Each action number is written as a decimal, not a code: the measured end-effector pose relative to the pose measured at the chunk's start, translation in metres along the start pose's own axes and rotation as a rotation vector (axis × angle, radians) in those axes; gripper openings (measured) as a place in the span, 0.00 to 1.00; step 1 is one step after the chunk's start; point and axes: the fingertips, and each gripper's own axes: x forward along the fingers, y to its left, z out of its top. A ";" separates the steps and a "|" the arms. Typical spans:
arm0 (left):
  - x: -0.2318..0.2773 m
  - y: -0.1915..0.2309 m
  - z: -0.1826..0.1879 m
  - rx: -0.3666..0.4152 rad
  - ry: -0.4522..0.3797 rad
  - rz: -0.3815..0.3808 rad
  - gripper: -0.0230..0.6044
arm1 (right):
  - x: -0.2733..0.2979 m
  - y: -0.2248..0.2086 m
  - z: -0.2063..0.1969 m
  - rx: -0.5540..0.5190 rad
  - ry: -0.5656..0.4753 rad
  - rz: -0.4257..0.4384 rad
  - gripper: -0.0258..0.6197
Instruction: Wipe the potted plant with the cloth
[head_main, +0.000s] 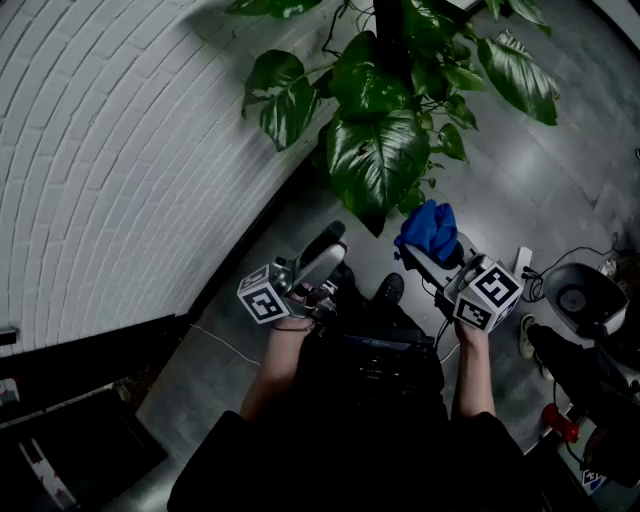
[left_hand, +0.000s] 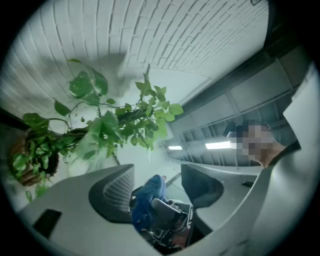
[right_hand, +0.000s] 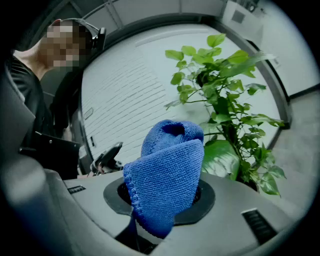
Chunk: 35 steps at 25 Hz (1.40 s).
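Note:
The potted plant (head_main: 375, 150) stands ahead of me by the wall, its big dark green leaves hanging toward the grippers. It also shows in the left gripper view (left_hand: 107, 127) and in the right gripper view (right_hand: 225, 105). My right gripper (head_main: 432, 248) is shut on a bunched blue cloth (head_main: 430, 226), just below and right of the lowest large leaf. The cloth (right_hand: 167, 175) fills the gap between the jaws of that gripper (right_hand: 165, 202). My left gripper (head_main: 324, 250) is open and holds nothing, apart from the leaves. Between its jaws (left_hand: 156, 172) I see only the distant cloth (left_hand: 147, 200).
A curved white brick wall (head_main: 120, 170) runs along the left. On the grey floor to the right lie a round white device (head_main: 577, 297) with a cable, a white power strip (head_main: 522, 263) and a red object (head_main: 560, 421). A thin cable (head_main: 225, 345) crosses the floor at left.

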 end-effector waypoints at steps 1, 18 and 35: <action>0.011 -0.003 -0.002 0.005 0.036 -0.040 0.52 | 0.008 0.012 -0.003 -0.034 0.040 0.041 0.26; 0.058 0.056 0.077 -0.093 0.161 -0.222 0.23 | 0.125 0.033 0.007 0.135 0.126 0.120 0.54; 0.052 0.089 0.098 -0.053 0.235 -0.144 0.28 | 0.150 0.001 0.014 0.111 0.069 -0.141 0.18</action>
